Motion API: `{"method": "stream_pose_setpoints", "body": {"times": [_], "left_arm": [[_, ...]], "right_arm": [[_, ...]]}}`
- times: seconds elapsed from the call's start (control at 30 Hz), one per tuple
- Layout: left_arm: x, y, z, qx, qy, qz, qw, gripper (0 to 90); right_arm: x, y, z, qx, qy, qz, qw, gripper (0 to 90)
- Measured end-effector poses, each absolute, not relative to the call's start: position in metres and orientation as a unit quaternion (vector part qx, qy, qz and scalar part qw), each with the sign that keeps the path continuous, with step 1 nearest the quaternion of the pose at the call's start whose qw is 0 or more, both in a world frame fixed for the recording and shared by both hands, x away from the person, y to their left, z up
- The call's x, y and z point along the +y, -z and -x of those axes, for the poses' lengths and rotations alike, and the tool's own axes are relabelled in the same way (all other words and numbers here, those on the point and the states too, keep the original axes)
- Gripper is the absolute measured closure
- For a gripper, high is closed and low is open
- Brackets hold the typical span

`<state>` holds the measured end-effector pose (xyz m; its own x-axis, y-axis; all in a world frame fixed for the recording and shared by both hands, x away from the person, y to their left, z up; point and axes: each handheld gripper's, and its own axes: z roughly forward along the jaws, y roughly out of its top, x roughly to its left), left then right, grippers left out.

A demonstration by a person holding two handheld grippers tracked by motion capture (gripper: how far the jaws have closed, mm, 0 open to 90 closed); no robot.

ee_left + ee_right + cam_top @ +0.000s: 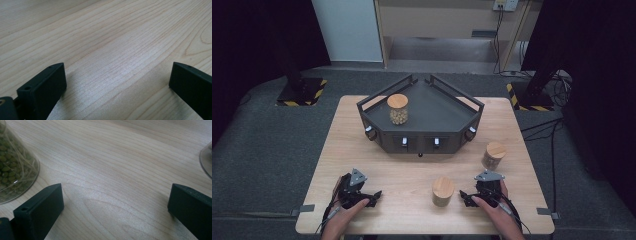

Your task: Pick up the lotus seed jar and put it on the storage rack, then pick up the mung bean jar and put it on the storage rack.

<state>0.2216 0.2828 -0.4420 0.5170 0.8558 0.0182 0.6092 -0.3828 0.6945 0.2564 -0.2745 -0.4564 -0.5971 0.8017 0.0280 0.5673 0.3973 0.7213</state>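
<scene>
Black jaws of left gripper (117,82) and right gripper (116,202) gape wide, gripping nothing.

The high view looks forward and down from above the person's side, taking in the whole wooden table (412,170). Each gripper view sits low and close over the tabletop, facing along its own two black jaws. All three share that pale wood surface.
</scene>
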Motion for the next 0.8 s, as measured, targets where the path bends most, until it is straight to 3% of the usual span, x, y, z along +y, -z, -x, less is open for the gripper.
{"method": "stream_pose_setpoints", "body": {"times": [0.23, 0.8], "left_arm": [[0.282, 0.442, -0.221, 0.454, -0.192, -0.808, 0.322, 0.0], [0.283, 0.442, -0.222, 0.454, -0.189, -0.809, 0.323, 0.0]], "right_arm": [[-0.275, 0.455, -0.256, 0.821, -0.357, -0.413, 0.163, 3.9], [-0.285, 0.443, -0.226, 0.825, -0.396, -0.373, 0.154, 2.8]]}}
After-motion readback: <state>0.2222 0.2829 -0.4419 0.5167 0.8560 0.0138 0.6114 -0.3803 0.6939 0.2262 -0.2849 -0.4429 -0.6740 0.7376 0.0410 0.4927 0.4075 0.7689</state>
